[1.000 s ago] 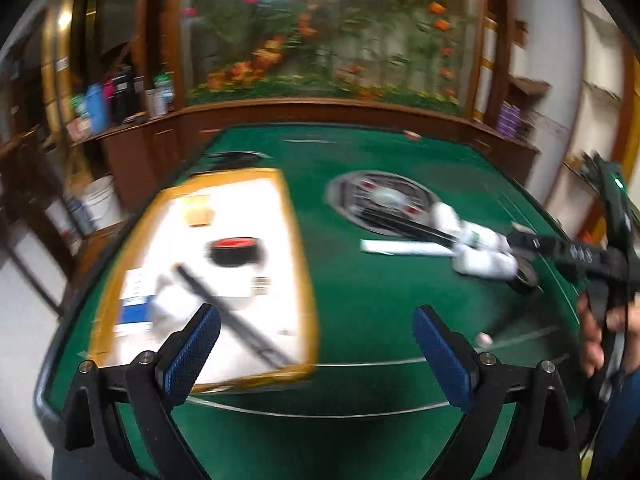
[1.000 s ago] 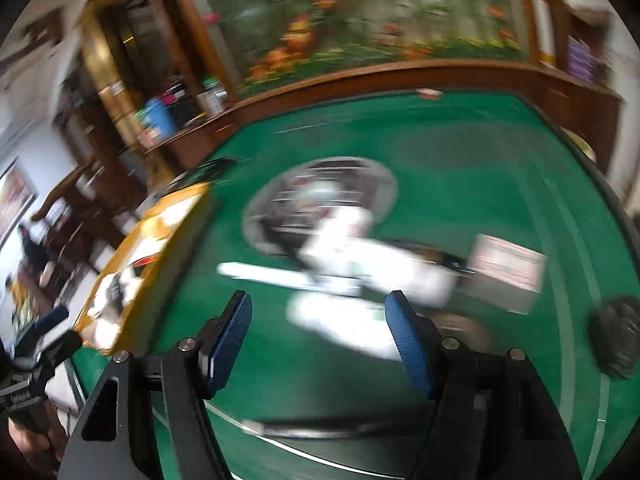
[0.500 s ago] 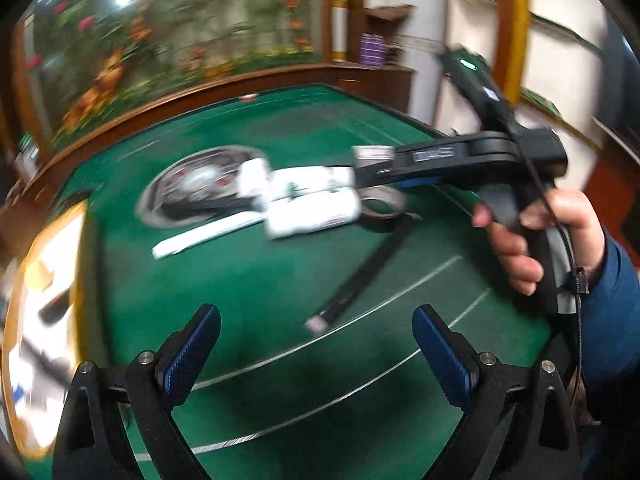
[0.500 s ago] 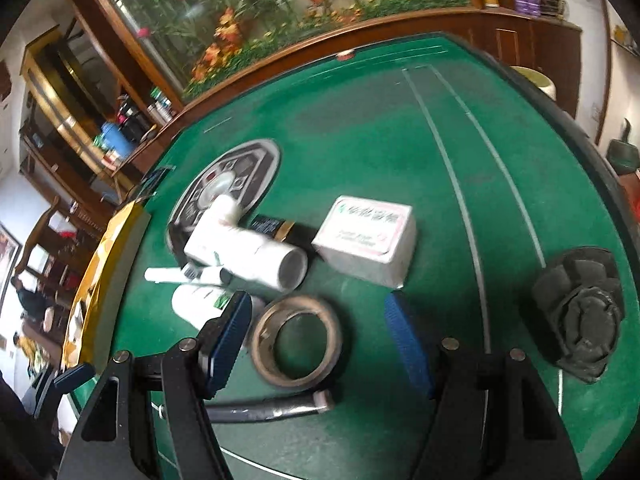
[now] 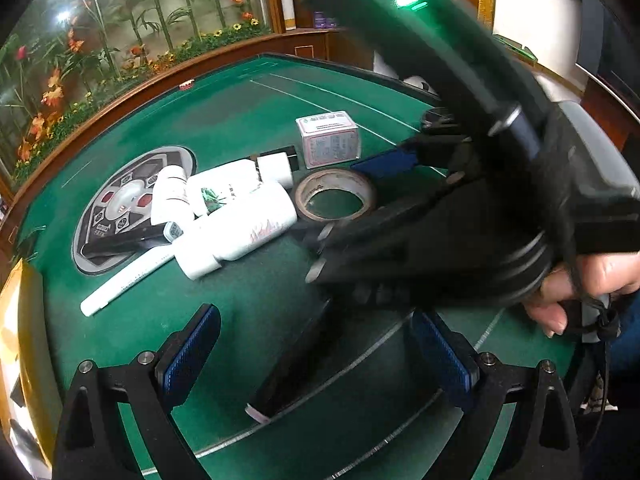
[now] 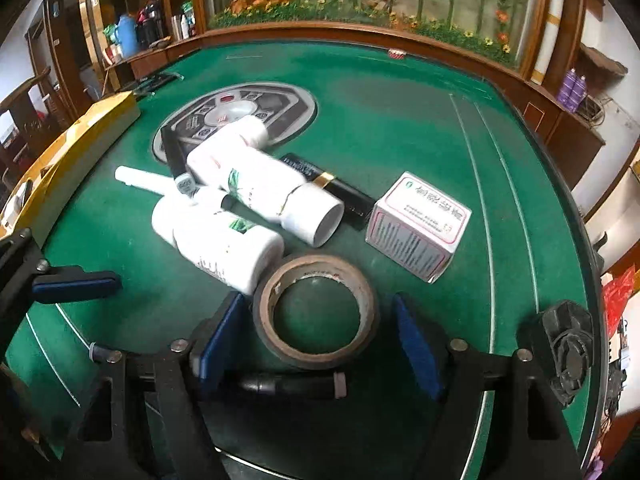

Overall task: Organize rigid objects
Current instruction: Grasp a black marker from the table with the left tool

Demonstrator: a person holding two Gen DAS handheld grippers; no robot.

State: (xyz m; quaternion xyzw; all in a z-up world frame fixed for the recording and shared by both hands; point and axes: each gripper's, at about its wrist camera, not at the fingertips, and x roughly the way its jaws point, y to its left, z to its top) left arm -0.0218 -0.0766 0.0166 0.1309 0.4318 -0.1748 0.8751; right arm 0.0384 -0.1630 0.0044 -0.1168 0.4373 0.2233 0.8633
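Note:
A brown tape roll (image 6: 316,312) lies flat on the green table between the open fingers of my right gripper (image 6: 316,344); it also shows in the left wrist view (image 5: 335,195). Beside it lie white bottles (image 6: 224,240) (image 5: 236,228), a white box (image 6: 418,226) (image 5: 328,138), a black tube (image 6: 332,188) and a white pen (image 5: 124,284). A black rod (image 6: 288,385) (image 5: 296,360) lies near both grippers. My left gripper (image 5: 316,356) is open and empty, with the right gripper's body (image 5: 460,184) close in front of it.
A yellow-rimmed tray (image 6: 60,160) (image 5: 16,340) stands at the table's left. A round grey panel (image 6: 240,114) is set in the table's middle. A black fan-like part (image 6: 568,352) lies at the right edge. A wooden rail (image 6: 360,36) rings the table.
Both grippers have swung from the tray side toward the pile. My right gripper has lowered until its open fingers straddle the tape roll. The left gripper has come closer behind it.

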